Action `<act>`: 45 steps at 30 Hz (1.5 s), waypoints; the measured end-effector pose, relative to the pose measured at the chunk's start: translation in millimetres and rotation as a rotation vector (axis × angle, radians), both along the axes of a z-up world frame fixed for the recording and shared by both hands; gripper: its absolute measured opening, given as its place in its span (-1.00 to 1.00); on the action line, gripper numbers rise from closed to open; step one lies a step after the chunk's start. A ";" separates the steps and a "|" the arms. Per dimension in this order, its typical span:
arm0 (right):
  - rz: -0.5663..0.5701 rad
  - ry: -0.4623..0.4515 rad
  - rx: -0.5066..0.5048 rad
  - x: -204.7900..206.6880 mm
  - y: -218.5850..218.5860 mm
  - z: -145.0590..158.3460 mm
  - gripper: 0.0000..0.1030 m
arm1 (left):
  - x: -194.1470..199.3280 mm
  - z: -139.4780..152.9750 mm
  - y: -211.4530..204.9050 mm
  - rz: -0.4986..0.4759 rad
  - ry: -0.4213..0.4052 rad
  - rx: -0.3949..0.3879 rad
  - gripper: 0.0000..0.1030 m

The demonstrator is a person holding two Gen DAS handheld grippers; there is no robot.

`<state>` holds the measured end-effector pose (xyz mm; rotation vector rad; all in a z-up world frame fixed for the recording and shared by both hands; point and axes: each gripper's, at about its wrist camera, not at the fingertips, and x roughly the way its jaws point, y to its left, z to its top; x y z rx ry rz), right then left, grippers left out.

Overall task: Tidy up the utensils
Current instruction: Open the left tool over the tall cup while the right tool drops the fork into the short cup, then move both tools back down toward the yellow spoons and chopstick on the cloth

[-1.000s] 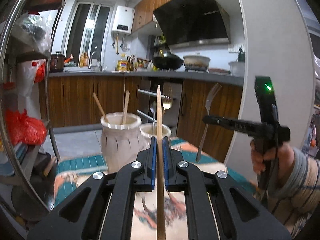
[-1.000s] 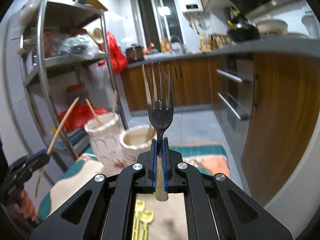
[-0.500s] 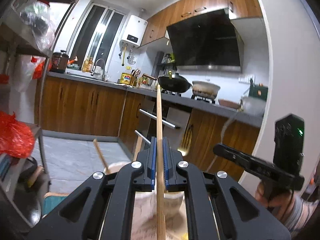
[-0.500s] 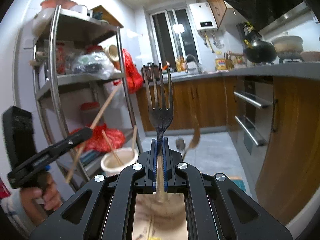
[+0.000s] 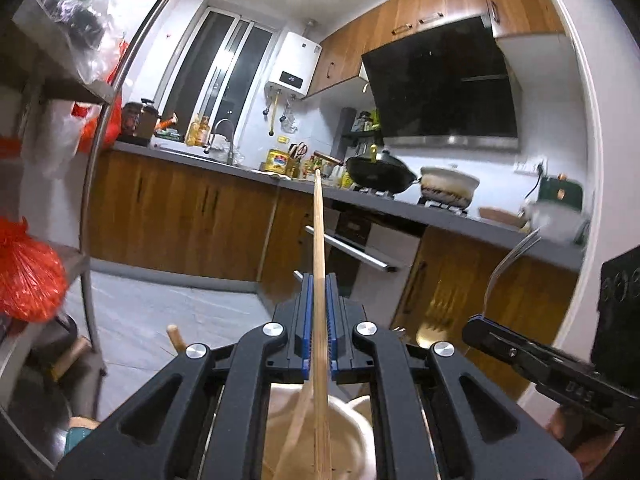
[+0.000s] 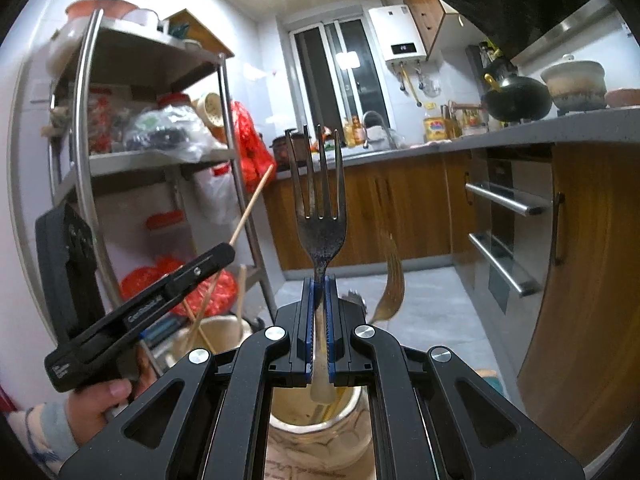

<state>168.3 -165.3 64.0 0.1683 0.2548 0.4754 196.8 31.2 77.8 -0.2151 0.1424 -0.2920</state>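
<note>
My left gripper is shut on a wooden chopstick that stands upright, its lower end over a cream ceramic jar just below the fingers. My right gripper is shut on a metal fork, tines up, with its handle end hanging over the mouth of a second cream jar. In the right wrist view the left gripper with its chopstick is over the left jar, which holds chopsticks. In the left wrist view the right gripper with the fork is at the right.
A steel shelf rack with bags stands at the left. A kitchen counter with wooden cabinets, a wok and a pot runs across the back and right. A spoon and another fork stick out of the right jar.
Both grippers have moved forward to stand over the jars, which now sit directly below the fingers. The chopstick and fork stay gripped and upright.
</note>
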 end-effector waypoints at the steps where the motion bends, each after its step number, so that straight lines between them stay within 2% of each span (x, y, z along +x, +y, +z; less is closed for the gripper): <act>1: 0.003 0.009 -0.003 2.0 0.9 -2.1 -0.89 | -0.4 -2.0 -0.3 0.005 -0.001 0.010 -0.89; 8: 0.030 0.068 -0.028 9.9 5.6 -17.2 -0.89 | -31.2 -7.2 -9.8 0.008 -0.032 0.141 -0.89; 15: 0.039 0.131 -0.112 12.0 17.2 -33.2 -0.88 | -53.4 -23.4 -2.1 0.020 0.036 0.130 -0.89; 18: 0.038 0.171 -0.118 16.3 18.3 -39.2 -0.88 | -55.1 -30.2 -3.6 0.033 0.055 0.169 -0.88; 28: 0.028 0.203 -0.127 19.1 18.1 -44.8 -0.88 | -63.5 -32.5 -4.0 0.038 0.024 0.193 -0.81; 30: 0.018 0.199 -0.138 18.6 19.1 -44.5 -0.87 | -66.1 -31.9 -4.5 0.044 0.019 0.194 -0.52; 31: 0.011 0.200 -0.142 18.3 18.9 -44.4 -0.86 | -67.7 -31.7 -4.3 0.051 0.018 0.193 -0.44; 34: -0.003 0.206 -0.140 17.7 16.7 -43.9 -0.79 | -76.0 -29.6 -4.1 0.062 0.004 0.192 -0.34; 36: -0.009 0.201 -0.132 14.7 14.6 -41.6 -0.45 | -82.0 -29.6 -4.8 0.070 -0.004 0.198 -0.11; 40: -0.026 0.188 -0.118 5.3 10.0 -35.4 -0.31 | -96.8 -30.9 -8.7 0.095 -0.009 0.204 0.31; 42: -0.036 0.186 -0.104 -1.3 4.8 -33.2 -0.10 | -105.5 -30.9 -12.3 0.116 -0.020 0.220 0.71; 43: -0.038 0.184 -0.088 -6.8 -0.5 -31.7 -0.02 | -112.3 -30.2 -15.2 0.129 -0.032 0.233 0.74; 45: -0.043 0.180 -0.075 -13.5 -6.4 -29.4 0.34 | -122.6 -27.8 -20.1 0.128 -0.043 0.246 0.87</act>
